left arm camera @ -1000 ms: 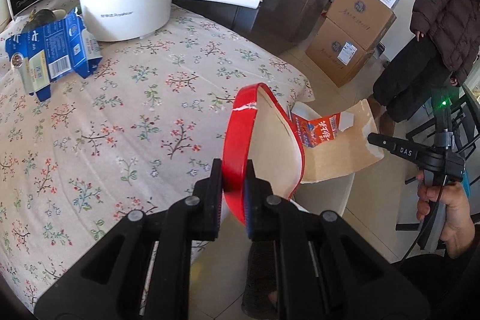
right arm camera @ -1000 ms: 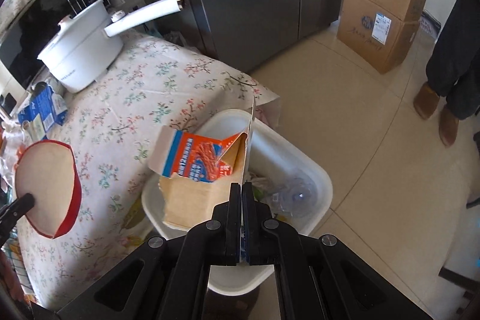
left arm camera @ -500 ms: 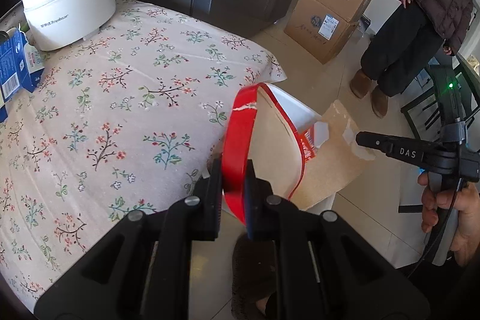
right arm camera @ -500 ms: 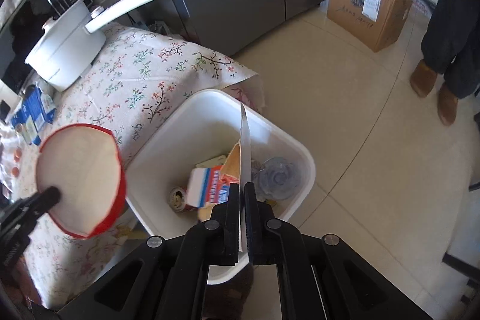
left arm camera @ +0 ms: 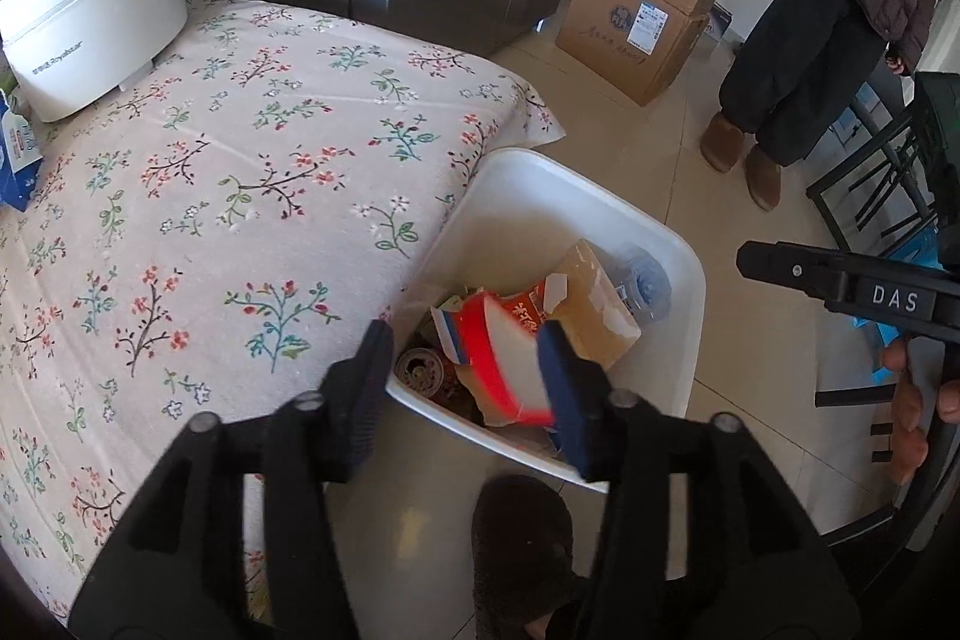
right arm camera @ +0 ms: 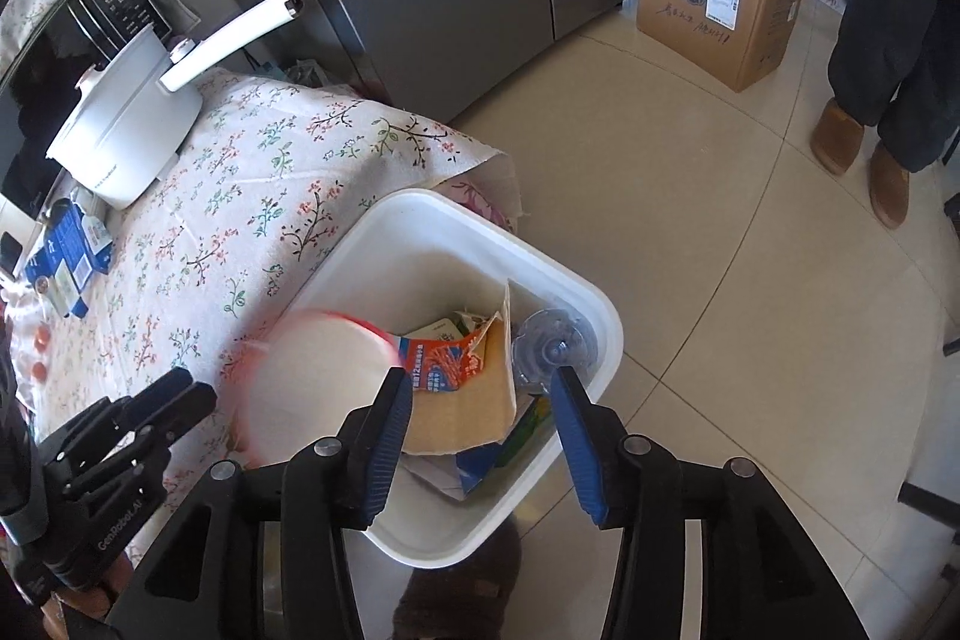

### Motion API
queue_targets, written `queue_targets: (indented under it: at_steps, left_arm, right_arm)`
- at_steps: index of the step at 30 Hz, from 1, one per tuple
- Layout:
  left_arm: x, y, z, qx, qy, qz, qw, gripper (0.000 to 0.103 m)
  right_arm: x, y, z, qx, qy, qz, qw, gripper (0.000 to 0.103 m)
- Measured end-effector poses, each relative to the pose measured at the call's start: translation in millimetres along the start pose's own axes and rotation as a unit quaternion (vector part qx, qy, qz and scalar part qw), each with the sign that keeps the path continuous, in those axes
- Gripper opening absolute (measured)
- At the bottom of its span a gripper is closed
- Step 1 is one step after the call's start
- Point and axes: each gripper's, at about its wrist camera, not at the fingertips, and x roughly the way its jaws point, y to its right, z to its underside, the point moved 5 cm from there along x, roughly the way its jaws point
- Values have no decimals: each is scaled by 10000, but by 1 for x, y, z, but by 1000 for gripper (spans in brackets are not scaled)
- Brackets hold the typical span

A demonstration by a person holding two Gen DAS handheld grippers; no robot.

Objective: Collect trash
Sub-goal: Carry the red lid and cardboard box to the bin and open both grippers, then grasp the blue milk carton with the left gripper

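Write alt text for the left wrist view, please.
The left gripper is opening above a white bin of trash, a red-rimmed paper lid between its fingers. A floral tablecloth lies left.

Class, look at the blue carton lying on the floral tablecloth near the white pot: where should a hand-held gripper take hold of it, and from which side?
Grip the blue carton across its flat, narrow thickness at the edge facing the white bin, coming down from above. It looks flattened and lies on the tablecloth, so its thin edge probably suits the jaws better than its broad face. The white pot crowds the far side.
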Motion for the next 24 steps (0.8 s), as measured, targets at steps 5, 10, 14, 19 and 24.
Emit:
queue_targets:
  at_steps: [5, 10, 14, 19, 24]
  left_arm:
    - [-22, -31, 3, -47, 145, -218, 9996, 73]
    - [-50, -92, 2, -301, 380, -649, 9967, 81]
    - [-72, -157, 6, -563, 490, -1138, 9907, 82]
    - [-98, -254, 13, -1321, 683, -1551, 9766, 82]
    - [-108, -332, 14, -1988, 997, -1676, 9604, 82]
  right_arm:
    - [1, -11, -1, -109, 4, -18, 9999, 55]
    - [-4, -46, -8, -339, 102, -156, 9993, 65]
    - [-6, -87, -17, -735, 184, -257, 9968, 73]
    - [4, -152, -35, -1164, 101, -482, 9920, 75]
    - [23, -211, -34, -1465, -35, -700, 9867, 76]
